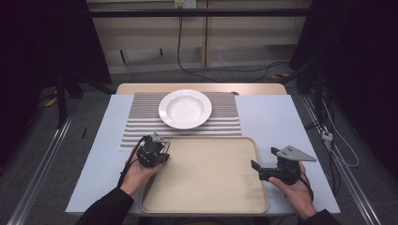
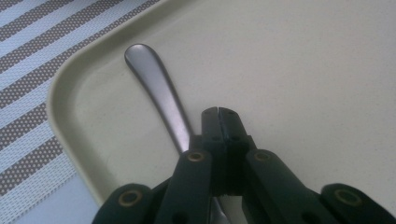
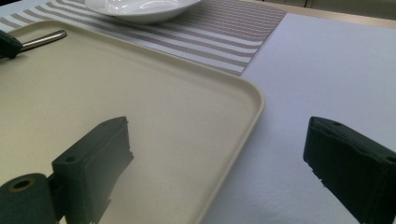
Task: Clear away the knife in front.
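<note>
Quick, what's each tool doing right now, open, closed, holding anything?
Left tool: closed; a metal utensil handle runs under it, but whether it is gripped cannot be told.
Right tool: open, holding nothing.

A beige plastic tray (image 1: 206,176) is lying on the table, in front of a striped woven placemat (image 1: 141,119) carrying a round white ceramic plate (image 1: 185,108); a metal spoon handle (image 2: 156,88) is resting in the tray (near its far left corner).

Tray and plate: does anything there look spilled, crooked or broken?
Nothing stands out. The white plate sits clean and level on the striped mat, the tray lies square and unmarked, and the left gripper is shut on a metal utensil handle at the tray's corner.
</note>
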A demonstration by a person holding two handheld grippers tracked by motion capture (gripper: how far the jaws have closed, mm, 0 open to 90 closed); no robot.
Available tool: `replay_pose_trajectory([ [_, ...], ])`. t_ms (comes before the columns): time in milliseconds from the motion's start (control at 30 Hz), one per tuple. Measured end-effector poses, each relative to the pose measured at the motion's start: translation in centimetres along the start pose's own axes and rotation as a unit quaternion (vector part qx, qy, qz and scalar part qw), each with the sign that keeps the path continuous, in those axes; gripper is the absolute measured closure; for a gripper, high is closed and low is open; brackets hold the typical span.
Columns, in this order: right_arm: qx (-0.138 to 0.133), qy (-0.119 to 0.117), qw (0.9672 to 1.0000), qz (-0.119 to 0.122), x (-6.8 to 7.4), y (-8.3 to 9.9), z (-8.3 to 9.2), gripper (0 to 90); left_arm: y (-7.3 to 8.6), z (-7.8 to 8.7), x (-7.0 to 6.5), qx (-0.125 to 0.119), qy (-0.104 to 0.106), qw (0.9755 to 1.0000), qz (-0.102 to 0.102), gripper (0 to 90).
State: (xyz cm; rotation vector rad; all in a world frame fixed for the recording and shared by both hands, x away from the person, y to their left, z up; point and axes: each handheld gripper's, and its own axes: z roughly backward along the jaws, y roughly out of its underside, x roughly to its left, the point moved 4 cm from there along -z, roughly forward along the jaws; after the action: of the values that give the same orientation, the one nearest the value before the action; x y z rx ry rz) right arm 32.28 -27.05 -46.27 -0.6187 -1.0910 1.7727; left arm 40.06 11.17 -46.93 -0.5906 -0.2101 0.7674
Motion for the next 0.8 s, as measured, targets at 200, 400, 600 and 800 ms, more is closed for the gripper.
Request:
replay_pose_trajectory([
  [200,0.000,-0.001,1.0000,-0.001,0.0,0.0,0.0,7.5,0.3,0.3,0.5,0.001,-0.005,1.0000,0.005,90.0],
  [400,0.000,-0.001,1.0000,-0.002,0.0,0.0,-0.1,7.5,0.5,0.4,0.6,0.003,-0.007,1.0000,0.004,90.0],
  [600,0.001,-0.001,1.0000,0.000,0.0,0.0,-0.1,7.5,0.8,0.6,1.0,0.001,-0.010,0.9999,0.011,90.0],
  [800,0.002,0.000,1.0000,0.000,0.0,0.0,-0.1,7.5,1.1,0.8,1.3,-0.003,-0.011,0.9998,0.017,90.0],
])
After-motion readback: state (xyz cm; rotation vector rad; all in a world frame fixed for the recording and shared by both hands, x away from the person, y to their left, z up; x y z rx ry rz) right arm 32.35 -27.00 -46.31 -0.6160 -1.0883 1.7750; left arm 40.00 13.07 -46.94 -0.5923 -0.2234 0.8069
